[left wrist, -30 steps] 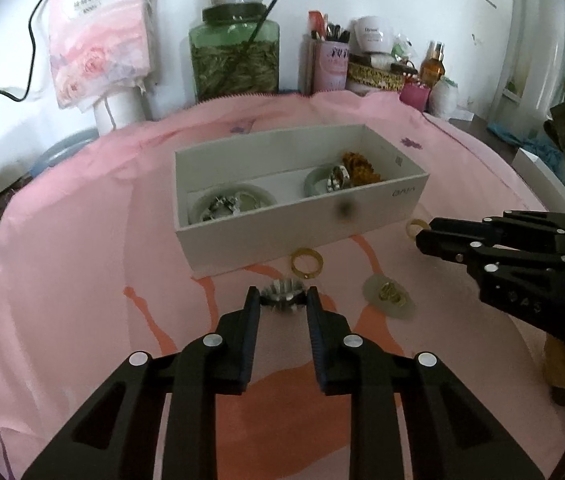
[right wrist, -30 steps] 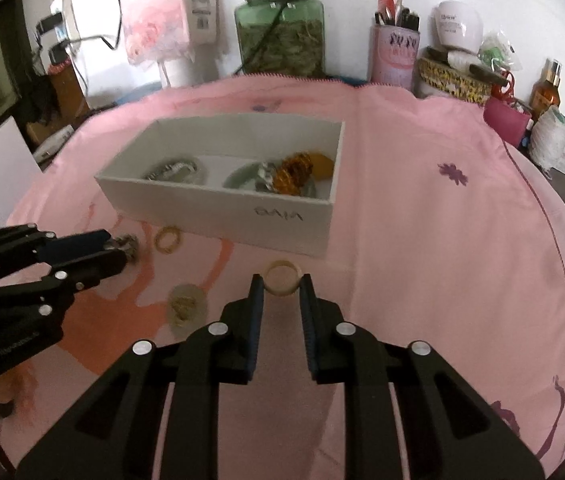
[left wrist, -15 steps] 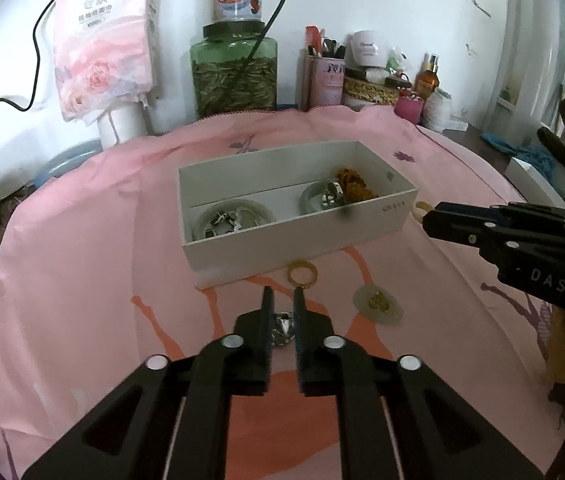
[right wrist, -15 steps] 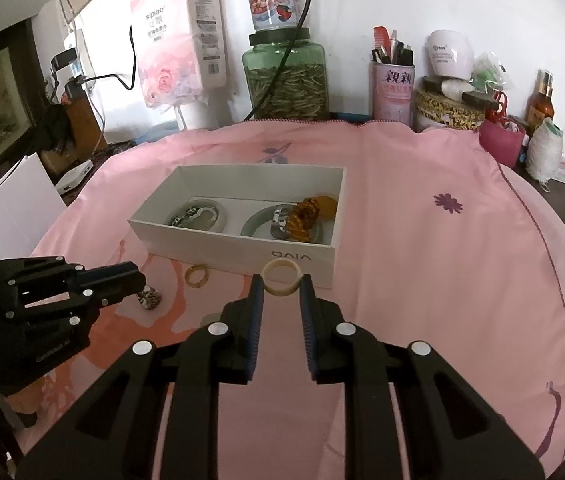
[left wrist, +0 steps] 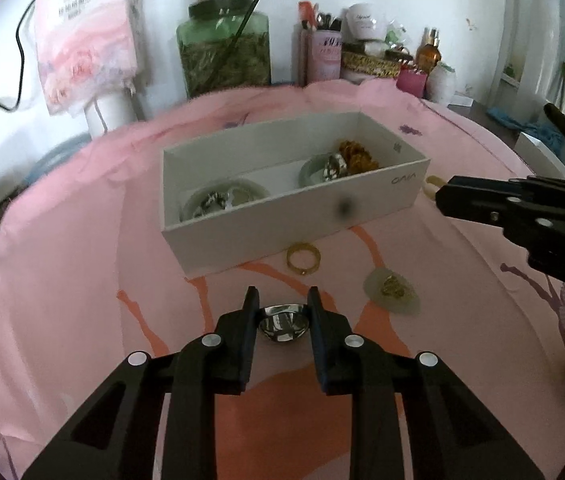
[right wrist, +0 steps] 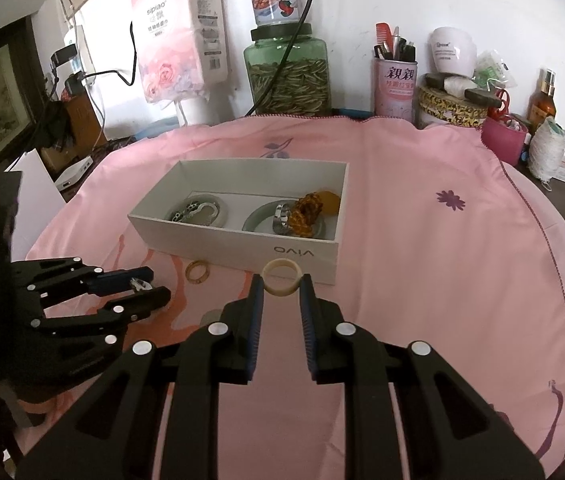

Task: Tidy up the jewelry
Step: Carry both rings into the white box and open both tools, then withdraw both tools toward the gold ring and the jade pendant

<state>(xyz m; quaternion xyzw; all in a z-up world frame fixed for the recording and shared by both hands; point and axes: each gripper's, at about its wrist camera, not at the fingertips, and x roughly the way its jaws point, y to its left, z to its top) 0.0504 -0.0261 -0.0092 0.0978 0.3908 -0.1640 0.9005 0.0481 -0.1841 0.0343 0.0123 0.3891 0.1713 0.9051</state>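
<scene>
The left gripper [left wrist: 282,300] pinches a shiny silver ring [left wrist: 282,323] between its matte black fingers, the curved, mirror-bright metal caught at both sides above the pink cloth [left wrist: 62,280]. The right gripper [right wrist: 281,289] holds a smooth, cream-coloured ring [right wrist: 281,277] between its ribbed blue-edged pads, the plain round band lifted just in front of the white cardboard box [right wrist: 238,242]. That box is a shallow rectangle with stiff, flat walls and grey lettering on its near side; it sits open on the cloth. Inside it lie two pale green, glossy bangles [right wrist: 202,211], one toward each end. A silvery chain-like piece [right wrist: 196,210] rests in the left one, and a knobbly amber-brown beaded piece [right wrist: 306,210] sits on the right one beside a small silver ring [right wrist: 280,216]. On the cloth just in front of the box lies a polished gold ring [left wrist: 303,258], flat and broad. Near it, to the right, a translucent pale green disc [left wrist: 392,292] carries a small tangled gold item [left wrist: 392,286] whose form is too small to tell. The cloth is soft and slightly wrinkled, printed with salmon-orange shapes and small purple flowers. Behind it stands a green glass jar [right wrist: 287,76] packed with striped seeds.
</scene>
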